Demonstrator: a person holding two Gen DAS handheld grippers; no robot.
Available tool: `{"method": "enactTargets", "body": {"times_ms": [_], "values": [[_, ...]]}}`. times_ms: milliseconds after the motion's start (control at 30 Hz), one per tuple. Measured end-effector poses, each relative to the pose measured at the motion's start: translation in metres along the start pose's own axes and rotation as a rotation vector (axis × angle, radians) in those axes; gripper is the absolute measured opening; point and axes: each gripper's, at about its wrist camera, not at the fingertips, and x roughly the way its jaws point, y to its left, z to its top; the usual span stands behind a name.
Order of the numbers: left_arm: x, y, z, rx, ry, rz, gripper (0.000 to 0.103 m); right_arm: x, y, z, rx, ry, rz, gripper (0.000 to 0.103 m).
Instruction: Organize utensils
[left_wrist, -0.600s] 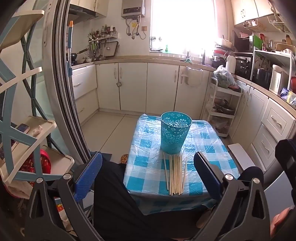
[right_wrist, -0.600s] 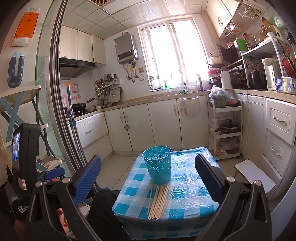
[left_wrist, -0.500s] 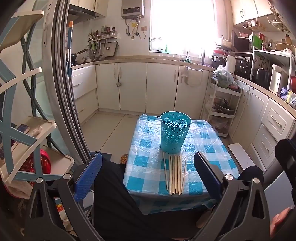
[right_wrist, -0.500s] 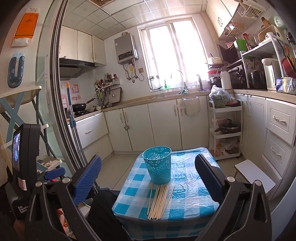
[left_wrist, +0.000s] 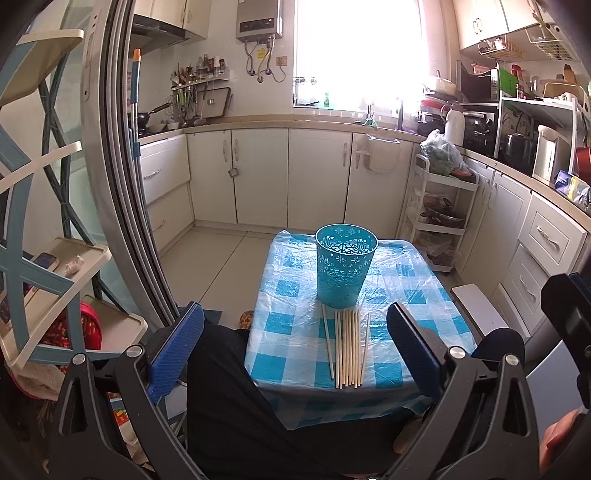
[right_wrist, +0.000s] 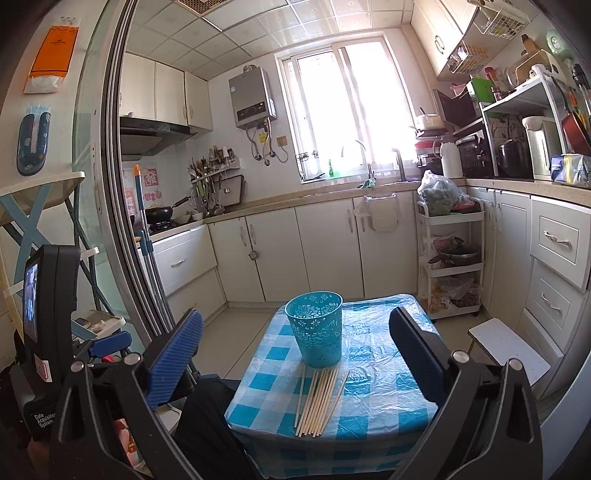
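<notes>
Several pale wooden chopsticks (left_wrist: 347, 347) (right_wrist: 319, 400) lie side by side on a small table with a blue-and-white checked cloth (left_wrist: 295, 332) (right_wrist: 376, 391). Just behind them an upright teal perforated basket (left_wrist: 345, 269) (right_wrist: 316, 328) stands empty as far as I can see. My left gripper (left_wrist: 295, 343) is open, held back from the table's near edge with nothing between its blue pads. My right gripper (right_wrist: 295, 347) is open too, also short of the table and holding nothing.
A person's dark-clothed legs (left_wrist: 229, 398) sit against the table's near edge. A sliding door frame (left_wrist: 122, 166) and a blue shelf rack (left_wrist: 37, 266) stand left. A white trolley (left_wrist: 439, 221), a small white stool (right_wrist: 506, 343) and kitchen cabinets (left_wrist: 258, 181) lie right and beyond.
</notes>
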Motion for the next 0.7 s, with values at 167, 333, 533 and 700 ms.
{"method": "enactTargets", "body": {"times_ms": [167, 333, 533, 700], "values": [[0.001, -0.002, 0.0, 0.009, 0.015, 0.004, 0.095, 0.0, -0.003, 0.005, 0.001, 0.0, 0.001, 0.097], [0.001, -0.002, -0.001, 0.018, 0.021, -0.006, 0.095, 0.0, -0.001, 0.004, 0.002, 0.006, 0.001, 0.097], [0.004, -0.003, -0.003, 0.029, 0.031, -0.021, 0.095, 0.006, 0.001, -0.001, 0.002, 0.009, 0.001, 0.097], [0.015, -0.005, -0.006, 0.065, 0.061, -0.007, 0.095, 0.012, -0.001, -0.004, 0.005, 0.025, -0.002, 0.097]]}}
